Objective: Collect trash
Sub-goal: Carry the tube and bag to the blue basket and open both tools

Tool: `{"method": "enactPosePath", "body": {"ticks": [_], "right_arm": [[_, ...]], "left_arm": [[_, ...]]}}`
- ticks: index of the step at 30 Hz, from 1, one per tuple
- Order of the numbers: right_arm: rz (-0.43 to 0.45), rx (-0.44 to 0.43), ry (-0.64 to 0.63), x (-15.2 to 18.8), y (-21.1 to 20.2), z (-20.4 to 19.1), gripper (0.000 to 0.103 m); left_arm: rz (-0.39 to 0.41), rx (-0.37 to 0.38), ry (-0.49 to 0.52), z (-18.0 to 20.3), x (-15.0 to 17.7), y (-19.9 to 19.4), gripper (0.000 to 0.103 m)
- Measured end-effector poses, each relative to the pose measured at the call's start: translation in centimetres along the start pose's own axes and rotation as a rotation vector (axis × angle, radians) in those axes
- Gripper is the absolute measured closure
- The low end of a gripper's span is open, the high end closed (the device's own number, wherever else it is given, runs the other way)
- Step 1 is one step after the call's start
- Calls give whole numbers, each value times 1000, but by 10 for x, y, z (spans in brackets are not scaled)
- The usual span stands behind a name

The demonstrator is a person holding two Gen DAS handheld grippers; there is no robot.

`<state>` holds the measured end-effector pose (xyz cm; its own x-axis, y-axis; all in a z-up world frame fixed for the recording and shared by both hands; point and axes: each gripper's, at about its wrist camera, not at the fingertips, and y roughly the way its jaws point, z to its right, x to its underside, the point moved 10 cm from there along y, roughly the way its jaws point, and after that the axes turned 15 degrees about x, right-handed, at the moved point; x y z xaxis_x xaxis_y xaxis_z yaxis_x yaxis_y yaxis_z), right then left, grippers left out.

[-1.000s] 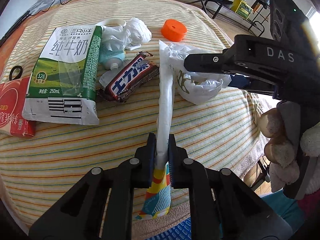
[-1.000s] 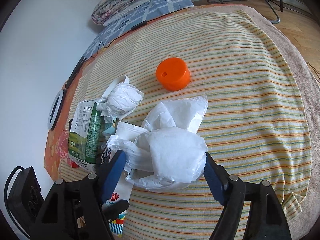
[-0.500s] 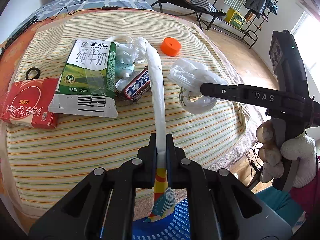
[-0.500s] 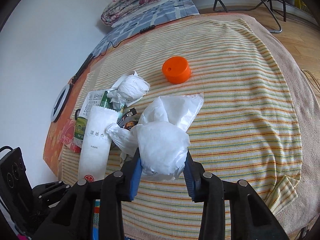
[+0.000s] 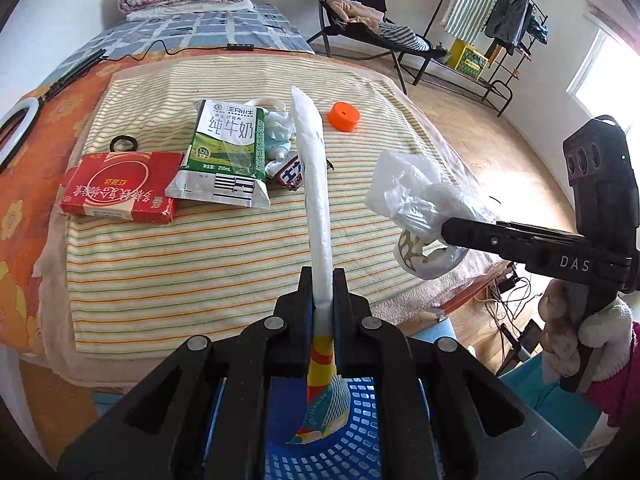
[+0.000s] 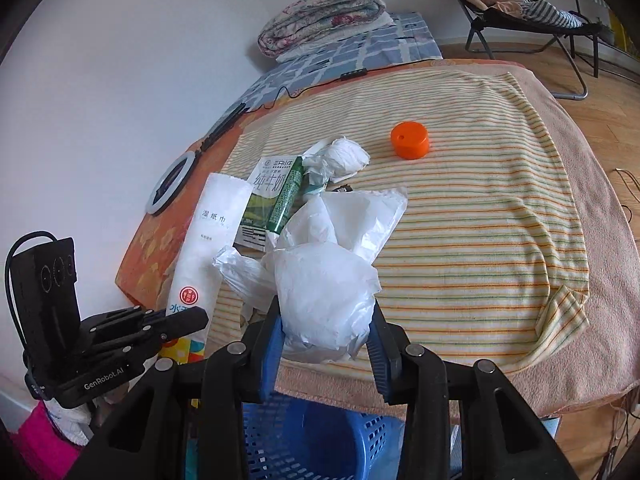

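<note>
My left gripper (image 5: 323, 280) is shut on a long white wet-wipe packet (image 5: 316, 184) with a colourful lower end, lifted edge-on above the blue basket (image 5: 352, 440). The same packet (image 6: 208, 248) shows in the right wrist view, with the left gripper (image 6: 192, 322) at its lower end. My right gripper (image 6: 326, 326) is shut on a crumpled white plastic bag (image 6: 324, 288), held over the bed's near edge above the basket (image 6: 312, 436). The left wrist view shows that bag (image 5: 420, 204) at the tips of the right gripper (image 5: 444, 232).
On the striped blanket (image 5: 200, 248) lie a green milk carton (image 5: 224, 156), a red box (image 5: 120, 188), a snack wrapper (image 5: 290, 172), a white crumpled bag (image 6: 340, 156), an orange cap (image 6: 410, 140) and a black ring (image 5: 123, 144). A ring light (image 6: 170, 182) lies left.
Both grippers pulled back and up from the bed toward the basket, lifting the packet and the bag off the blanket. The right jaws closed on the bag.
</note>
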<state>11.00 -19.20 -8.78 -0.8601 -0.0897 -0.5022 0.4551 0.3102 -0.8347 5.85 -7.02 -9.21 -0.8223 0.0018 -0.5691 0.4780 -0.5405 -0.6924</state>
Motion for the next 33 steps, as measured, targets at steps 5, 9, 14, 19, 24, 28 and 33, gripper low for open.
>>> {"method": "enactPosePath", "body": {"ticks": [5, 9, 14, 19, 24, 28, 33], "right_arm": [[-9, -19, -55, 30, -14, -17, 64], [-28, -29, -99, 51, -21, -30, 64], [-88, -40, -134, 86, -17, -39, 64], [-145, -46, -161, 117, -7, -48, 64], [-189, -31, -189, 139, 6, -50, 64], [-219, -31, -191, 150, 15, -49, 63], [-233, -31, -206, 152, 21, -52, 53]], "left_arm": [[4, -11, -5, 2, 26, -14, 97], [-6, -14, 5, 7, 47, -18, 97], [-27, -25, -1, 6, 72, -16, 97], [-59, -25, -6, 5, 89, -11, 97], [-97, -31, -17, -2, 105, -2, 97], [-123, -55, -14, -9, 111, 4, 91], [-112, -78, -16, -14, 109, 5, 57]]}}
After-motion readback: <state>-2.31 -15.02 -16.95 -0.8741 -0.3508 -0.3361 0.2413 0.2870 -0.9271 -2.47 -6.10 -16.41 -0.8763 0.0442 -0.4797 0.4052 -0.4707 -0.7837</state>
